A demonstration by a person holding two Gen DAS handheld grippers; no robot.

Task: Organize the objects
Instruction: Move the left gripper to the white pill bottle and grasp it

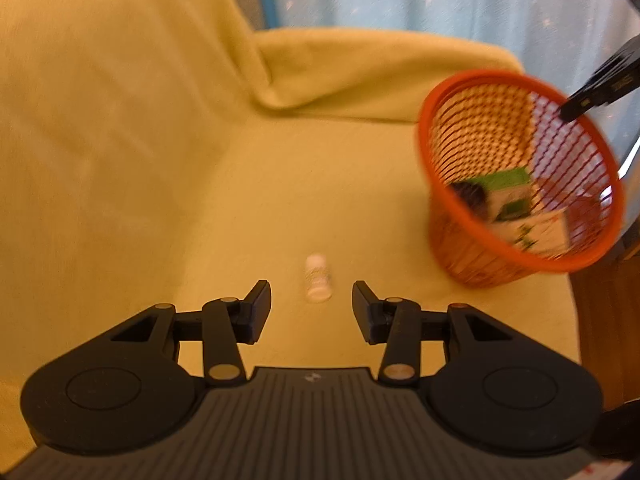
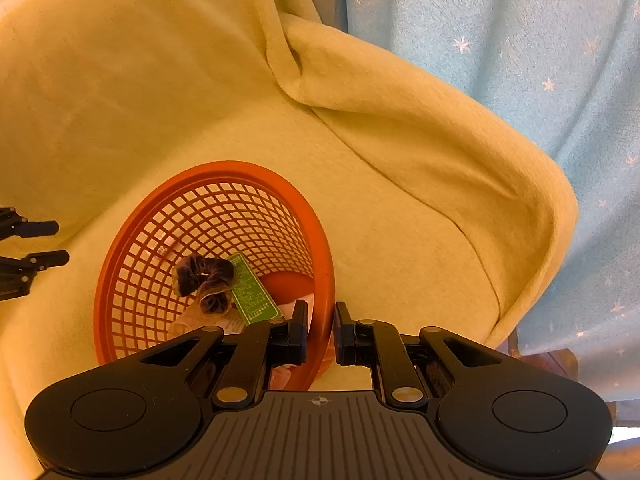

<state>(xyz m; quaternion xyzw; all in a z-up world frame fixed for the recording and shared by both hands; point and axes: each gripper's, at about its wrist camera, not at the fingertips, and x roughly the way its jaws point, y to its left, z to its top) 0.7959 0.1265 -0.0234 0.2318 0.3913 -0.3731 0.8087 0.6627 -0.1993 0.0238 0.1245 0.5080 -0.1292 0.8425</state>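
Note:
A small white bottle (image 1: 318, 278) lies on the yellow-covered seat (image 1: 280, 184), just ahead of my left gripper (image 1: 311, 287), whose fingers stand open on either side of it without touching. An orange mesh basket (image 1: 425, 136) stands tilted at the right. My right gripper (image 2: 320, 314) is shut on the basket's rim (image 2: 327, 264), one finger inside and one outside. In the basket lie a dark scrunchie (image 2: 208, 280), a green card (image 2: 254, 294) and white-and-green packets (image 1: 510, 200). The right gripper (image 1: 578, 106) shows at the basket's far rim in the left wrist view.
A yellow blanket covers the backrest (image 1: 100, 80) and the armrest (image 2: 440, 132) behind the basket. A pale blue star-patterned curtain (image 2: 500, 20) hangs behind. A wooden edge (image 1: 596, 320) borders the seat on the right. My left gripper (image 2: 54, 242) is at the left edge of the right wrist view.

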